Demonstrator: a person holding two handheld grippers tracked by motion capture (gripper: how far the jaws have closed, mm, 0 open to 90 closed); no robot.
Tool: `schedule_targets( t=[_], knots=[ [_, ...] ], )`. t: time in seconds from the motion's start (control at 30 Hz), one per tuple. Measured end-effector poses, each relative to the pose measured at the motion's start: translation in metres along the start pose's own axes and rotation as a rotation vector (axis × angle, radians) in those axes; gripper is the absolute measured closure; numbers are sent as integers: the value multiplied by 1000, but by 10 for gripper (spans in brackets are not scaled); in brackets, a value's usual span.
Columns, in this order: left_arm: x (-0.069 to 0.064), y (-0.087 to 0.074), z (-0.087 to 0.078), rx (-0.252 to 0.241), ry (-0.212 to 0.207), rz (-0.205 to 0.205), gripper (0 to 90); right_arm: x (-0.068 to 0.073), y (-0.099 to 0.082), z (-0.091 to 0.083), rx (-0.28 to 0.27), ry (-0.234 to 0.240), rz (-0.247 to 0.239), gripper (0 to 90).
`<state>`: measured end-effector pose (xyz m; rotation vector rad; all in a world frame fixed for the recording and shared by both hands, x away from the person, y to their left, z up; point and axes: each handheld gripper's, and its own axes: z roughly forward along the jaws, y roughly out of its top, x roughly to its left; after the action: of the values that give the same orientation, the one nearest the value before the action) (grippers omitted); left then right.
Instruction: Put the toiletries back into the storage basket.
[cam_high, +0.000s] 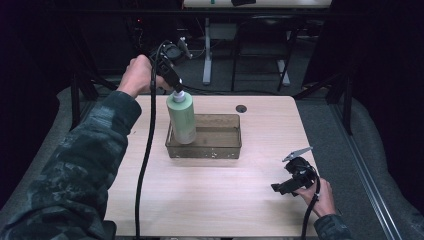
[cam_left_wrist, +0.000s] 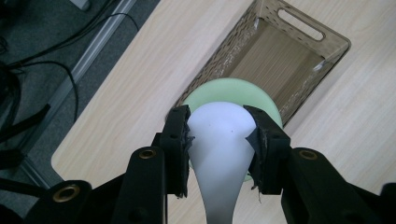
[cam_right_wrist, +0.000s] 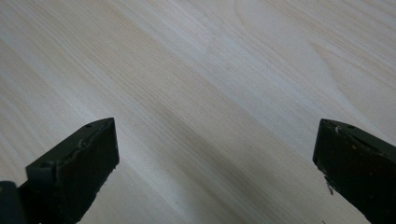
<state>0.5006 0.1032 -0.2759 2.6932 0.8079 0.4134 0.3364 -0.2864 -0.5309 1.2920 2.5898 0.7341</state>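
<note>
One green bottle (cam_high: 181, 119) with a white cap (cam_left_wrist: 219, 135) stands upright at one end of a translucent brown bin (cam_high: 220, 148), which sits on the light wood tabletop (cam_high: 215, 195). The left gripper (cam_left_wrist: 219, 140) comes down on it from above, its jaws clamped on the cap, one against each side. Ahead of those jaws, the left gripper view shows the bin's bare floor and a slotted handle (cam_left_wrist: 301, 24) in its far wall; the bottle's green shoulder (cam_left_wrist: 261, 100) peeks out around the cap.

The high view shows the bottle's full height and a small dark round hole (cam_high: 241, 108) in the tabletop past the bin.

The right gripper (cam_high: 290, 185) rests low near the tabletop's near edge, well apart from the bin, held in the person's right hand (cam_high: 322, 197). Its jaws stand wide apart with bare wood grain between and ahead of them.

One bottle, one bin, two grippers.
</note>
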Motion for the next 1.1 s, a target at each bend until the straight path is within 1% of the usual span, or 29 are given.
schedule_targets(
  t=[0.23, 0.3, 0.33, 0.4, 0.43, 0.67, 1.1],
  knots=[
    [1, -6, 8, 9, -16, -11, 632, 0, 0, 0, -3, 7, 0, 0],
    [1, -8, 9, 16, -17, -4, 632, 0, 0, 0, -4, 7, -1, 0],
    [1, -9, 10, 11, -15, -10, 632, 0, 0, 0, -4, 6, 0, 0],
    [1, -9, 11, 17, -17, -9, 632, 0, 0, 0, -2, 8, -1, 0],
    [1, -10, 12, 11, -17, -7, 632, 0, 0, 0, 1, 3, -7, 0],
    [0, -16, 20, 23, -33, -9, 632, 0, 0, 0, 3, 3, -6, 0],
    [0, -23, 25, 41, -45, -1, 632, 1, 0, 0, 3, 4, -6, 0]
  ],
)
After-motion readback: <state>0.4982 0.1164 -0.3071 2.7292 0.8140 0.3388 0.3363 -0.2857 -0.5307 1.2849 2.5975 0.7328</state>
